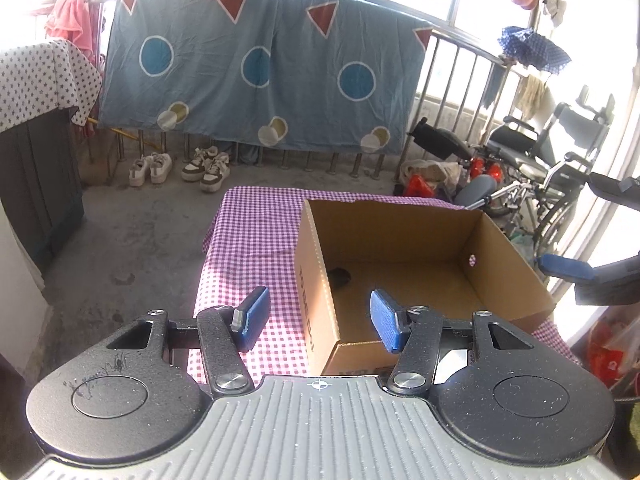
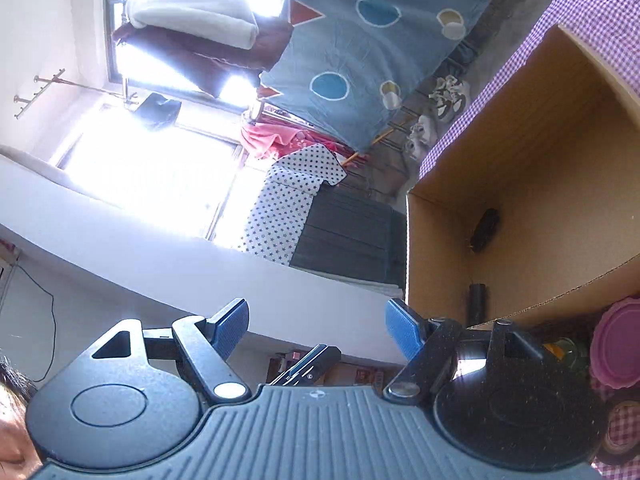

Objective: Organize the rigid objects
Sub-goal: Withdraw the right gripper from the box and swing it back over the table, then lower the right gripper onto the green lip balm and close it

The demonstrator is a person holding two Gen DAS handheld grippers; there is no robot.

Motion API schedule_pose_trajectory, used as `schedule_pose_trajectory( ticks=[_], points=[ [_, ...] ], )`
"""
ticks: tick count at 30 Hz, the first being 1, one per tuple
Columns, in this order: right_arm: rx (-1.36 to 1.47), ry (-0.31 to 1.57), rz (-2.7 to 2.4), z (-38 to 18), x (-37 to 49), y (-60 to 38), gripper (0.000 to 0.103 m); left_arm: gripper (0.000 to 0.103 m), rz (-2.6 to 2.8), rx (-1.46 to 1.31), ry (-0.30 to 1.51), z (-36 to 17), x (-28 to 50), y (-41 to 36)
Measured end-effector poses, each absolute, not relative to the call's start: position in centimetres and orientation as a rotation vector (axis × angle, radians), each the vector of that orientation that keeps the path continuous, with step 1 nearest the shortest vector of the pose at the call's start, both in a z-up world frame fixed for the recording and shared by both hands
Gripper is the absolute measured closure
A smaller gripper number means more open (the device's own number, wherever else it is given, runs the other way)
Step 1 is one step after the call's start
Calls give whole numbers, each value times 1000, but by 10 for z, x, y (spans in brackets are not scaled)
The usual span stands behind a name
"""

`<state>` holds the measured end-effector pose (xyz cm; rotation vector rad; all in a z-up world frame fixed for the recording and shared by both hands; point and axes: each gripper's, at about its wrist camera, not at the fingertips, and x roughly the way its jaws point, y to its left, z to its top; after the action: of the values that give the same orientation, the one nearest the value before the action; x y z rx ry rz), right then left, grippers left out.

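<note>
Two empty spread tools (image 1: 316, 324) (image 2: 318, 332), one cardboard box (image 1: 496, 248), two dark items inside (image 2: 485, 229).

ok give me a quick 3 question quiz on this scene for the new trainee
1. True or false: the left gripper is holding an object.
2. What lies under the cardboard box?
A. bare concrete
B. a purple checked cloth
C. a blue sheet
3. Fill in: the small dark object lies ____ the box.

Key:
1. False; its jaws stand open with nothing between them, as do those of the right gripper.
2. B, the purple checked cloth.
3. Inside, on its floor near the left wall in the left wrist view.
</note>
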<state>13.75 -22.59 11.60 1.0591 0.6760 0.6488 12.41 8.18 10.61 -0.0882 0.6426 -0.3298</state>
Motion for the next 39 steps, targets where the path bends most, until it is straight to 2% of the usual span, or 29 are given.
schedule_pose_trajectory(
  ticks=[4,8,12,16,22,29,31,33,39],
  points=[
    [952,535,579,123,81,-237,25,45,-359,-81,680,95,101,72],
    [887,462,464,104,32,-243,25,45,-408,-54,746,76,80,54],
    [865,490,338,69,8,-247,25,45,-487,9,783,57,60,26],
    [799,567,238,38,-6,-249,30,44,-568,88,822,34,46,-14],
    [620,648,172,23,-14,-242,40,44,-609,251,830,1,31,-72],
    [650,669,270,21,14,-235,57,46,-457,388,772,-14,40,-98],
    [659,688,282,18,24,-232,64,49,-413,420,776,-19,48,-101],
    [679,711,297,13,34,-230,65,56,-391,434,793,-22,56,-102],
    [698,747,335,5,47,-230,65,61,-381,440,842,-28,76,-106]
  ],
)
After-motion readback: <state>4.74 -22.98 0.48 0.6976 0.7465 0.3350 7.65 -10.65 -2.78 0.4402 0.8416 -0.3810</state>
